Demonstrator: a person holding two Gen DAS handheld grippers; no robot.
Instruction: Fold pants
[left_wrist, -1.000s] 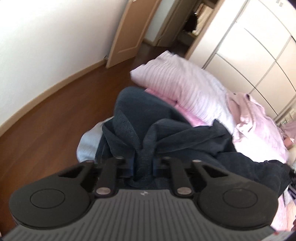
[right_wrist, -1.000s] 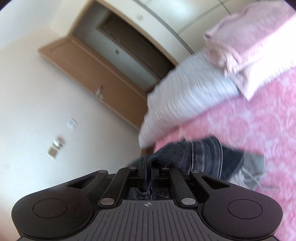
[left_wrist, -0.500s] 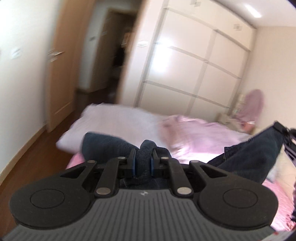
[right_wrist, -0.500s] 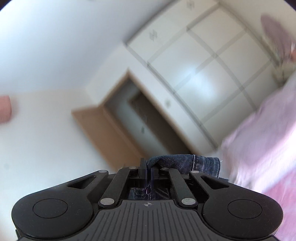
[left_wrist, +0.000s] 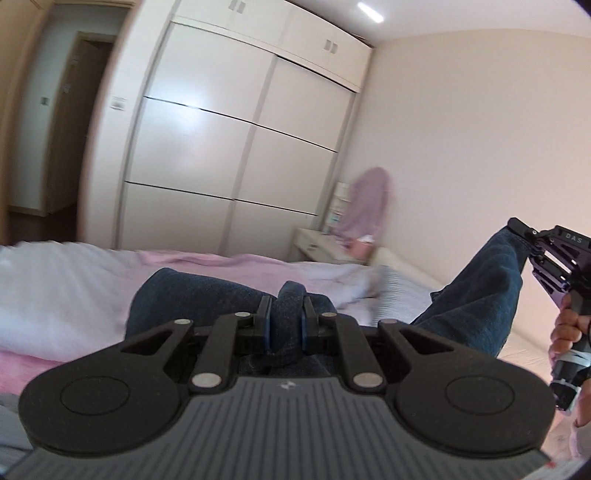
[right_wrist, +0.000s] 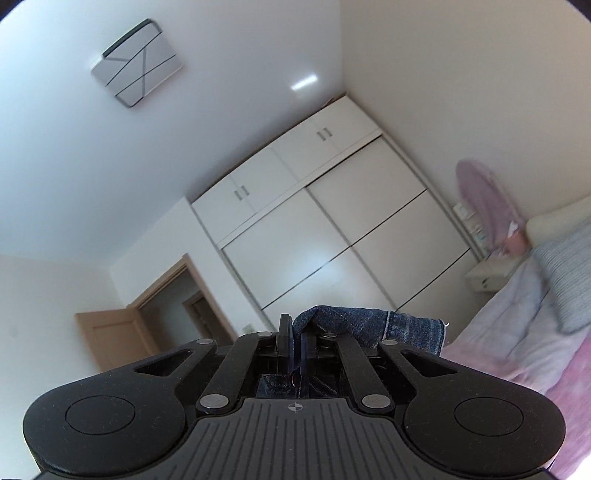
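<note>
Pants (left_wrist: 207, 299) rough dk denim, claw (left_wrist: 285, 321) matt blk plastic, wardrobe (left_wrist: 236, 140) glossy

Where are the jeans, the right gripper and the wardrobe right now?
jeans (left_wrist: 207, 299): left wrist view, denim fold beyond the gripper.
right gripper (left_wrist: 517, 226): left wrist view, tip clamped on the raised jeans end.
wardrobe (left_wrist: 229, 147): left wrist view, middle door panel.

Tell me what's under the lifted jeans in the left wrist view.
Under the jeans, held by the left gripper and the right gripper, lies the bed with white and pink bedding. The gripper body hides whatever is directly below the near fabric.
</note>
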